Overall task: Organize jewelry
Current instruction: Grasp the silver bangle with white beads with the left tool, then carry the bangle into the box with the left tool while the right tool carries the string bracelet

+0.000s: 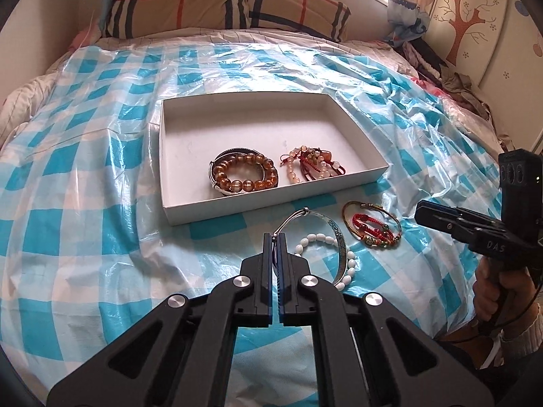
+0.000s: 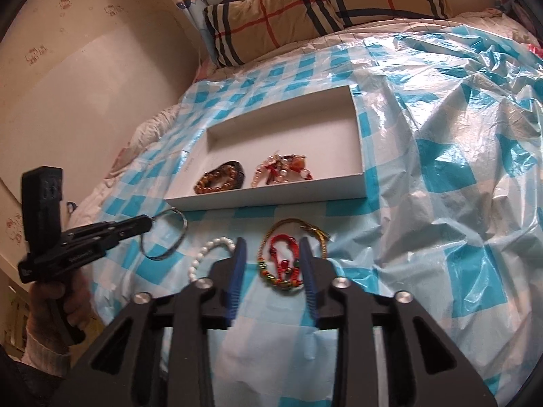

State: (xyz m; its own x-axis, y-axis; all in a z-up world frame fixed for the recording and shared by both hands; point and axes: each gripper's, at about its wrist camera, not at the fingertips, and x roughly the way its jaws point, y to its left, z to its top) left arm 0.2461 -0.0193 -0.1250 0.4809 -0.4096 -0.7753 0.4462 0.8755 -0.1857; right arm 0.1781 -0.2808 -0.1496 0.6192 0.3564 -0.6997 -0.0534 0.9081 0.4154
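Note:
My left gripper (image 1: 275,239) is shut on the thin end of a silver bangle (image 1: 341,244), which hangs clear of the sheet from that gripper (image 2: 149,222) in the right wrist view. A white bead bracelet (image 1: 317,236) lies just below the bangle. My right gripper (image 2: 272,242) stands open over a small heap of red and gold cord bracelets (image 2: 281,264), which rests on the sheet without touching the pads. Beyond both, a shallow white box (image 1: 271,208) holds an amber bead bracelet (image 1: 244,173) and a tangle of pale beads and red cords (image 1: 309,164).
A crinkled blue-and-white checked plastic sheet (image 1: 85,203) covers the bed. A plaid pillow (image 1: 220,0) lies at the head. Loose clothes (image 1: 454,81) are piled by the wardrobe at the right. A hand (image 1: 492,291) grips the right tool's handle.

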